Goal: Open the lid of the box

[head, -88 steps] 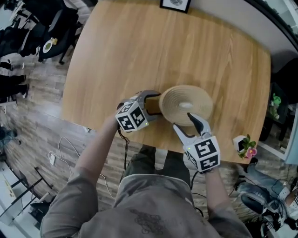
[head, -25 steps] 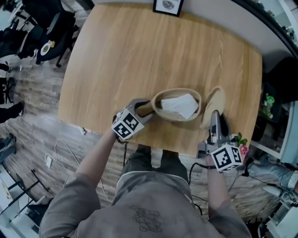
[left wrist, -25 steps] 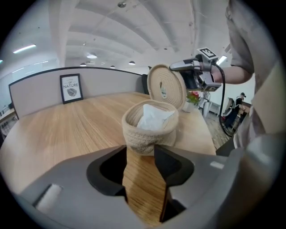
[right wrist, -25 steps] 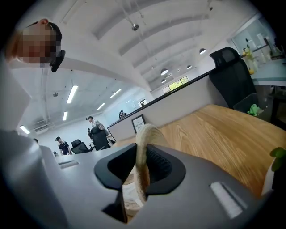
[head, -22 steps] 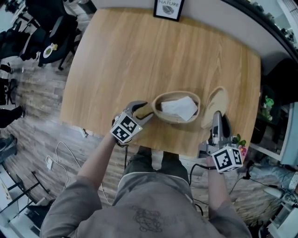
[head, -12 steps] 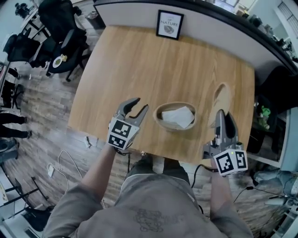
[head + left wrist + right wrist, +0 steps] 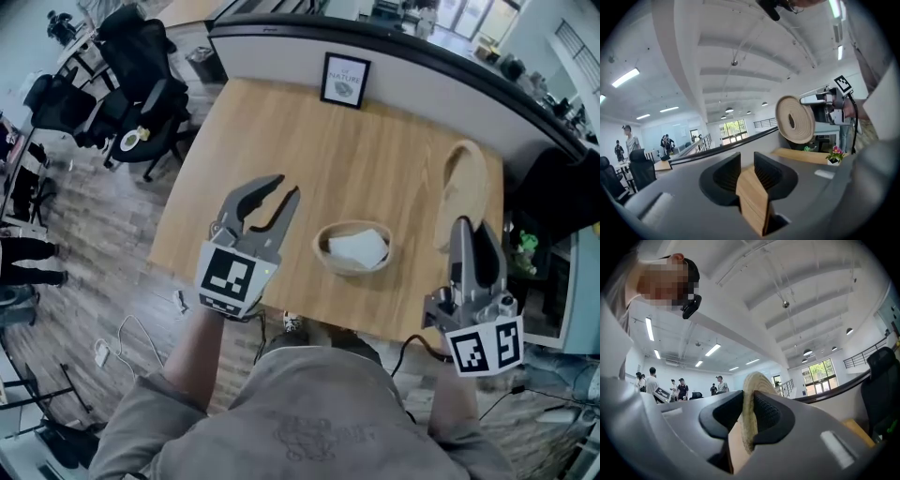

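Head view first: the box (image 7: 353,249) sits open near the 6 o'clock edge of the desk (image 7: 281,122), a white cloth (image 7: 357,247) showing inside. At 3 o'clock of it, the right gripper (image 7: 466,228) holds the lid (image 7: 465,183) up on edge, close to the desk's 3 o'clock side. The left gripper (image 7: 286,187) hangs at 9 o'clock of the box, touching nothing. A framed picture (image 7: 344,78) stands at 12 o'clock.

Left gripper view: its fingers (image 7: 725,172) are closing with a gap between them, and only bare desk shows through. The lid appears at 1 o'clock, round face on, with a flower pot (image 7: 836,153) lower down at 3 o'clock.

Right gripper view: the fingers (image 7: 769,412) pinch the lid's woven rim, and only the rim.

The worry, to my eye, is that thin edge grip. The lid could swing or slide out, and this near the desk's side it might drop to the floor (image 7: 84,234). Nothing steadies the box either, so a knock would shove it.

Count: one box, one lid, one cloth, two grippers, one framed picture, one flower pot.
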Tool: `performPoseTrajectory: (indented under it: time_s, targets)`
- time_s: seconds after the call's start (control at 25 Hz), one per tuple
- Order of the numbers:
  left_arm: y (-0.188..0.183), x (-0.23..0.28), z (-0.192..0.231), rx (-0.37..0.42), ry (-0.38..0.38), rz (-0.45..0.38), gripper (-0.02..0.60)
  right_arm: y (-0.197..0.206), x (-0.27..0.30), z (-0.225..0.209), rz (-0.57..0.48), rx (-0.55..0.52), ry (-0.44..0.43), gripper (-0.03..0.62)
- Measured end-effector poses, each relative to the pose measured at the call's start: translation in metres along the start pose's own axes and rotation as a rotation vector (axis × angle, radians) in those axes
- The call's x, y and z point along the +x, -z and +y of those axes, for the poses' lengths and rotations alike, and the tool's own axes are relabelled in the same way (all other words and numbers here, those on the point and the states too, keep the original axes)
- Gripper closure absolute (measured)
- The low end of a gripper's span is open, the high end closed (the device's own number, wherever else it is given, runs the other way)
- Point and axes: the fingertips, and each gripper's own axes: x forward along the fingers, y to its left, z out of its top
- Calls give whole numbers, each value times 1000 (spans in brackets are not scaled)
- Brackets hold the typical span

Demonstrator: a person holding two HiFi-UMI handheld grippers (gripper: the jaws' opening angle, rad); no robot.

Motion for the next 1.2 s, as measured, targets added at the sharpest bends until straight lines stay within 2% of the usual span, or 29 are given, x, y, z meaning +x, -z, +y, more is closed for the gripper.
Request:
performPoseTrajectory:
  time_s: [0.16,0.36,0.52,0.72,1.0,1.2]
  targets:
    - [-32,-18,6,54,-52,-58,526,-21,-4,19,-27,-74,-43,514]
    - [-48,-36,2,40,-86,-79,537,-24,-14,30,-16,-87,-58,516]
    - [-42,-44,0,12,-97,-83,566,-13,-19,36,53,-98,-88,516]
    - [-17,-48,-11,-51,-77,-45,572,9,-21,33,122,-63,-68,516]
    - [-19,-49,-5,-24,-90,-32,578,16,-18,31,156,-61,-68,516]
    - [-26,-50,-3,-58,-80,-55,581,19,-16,33,167,-72,-65,516]
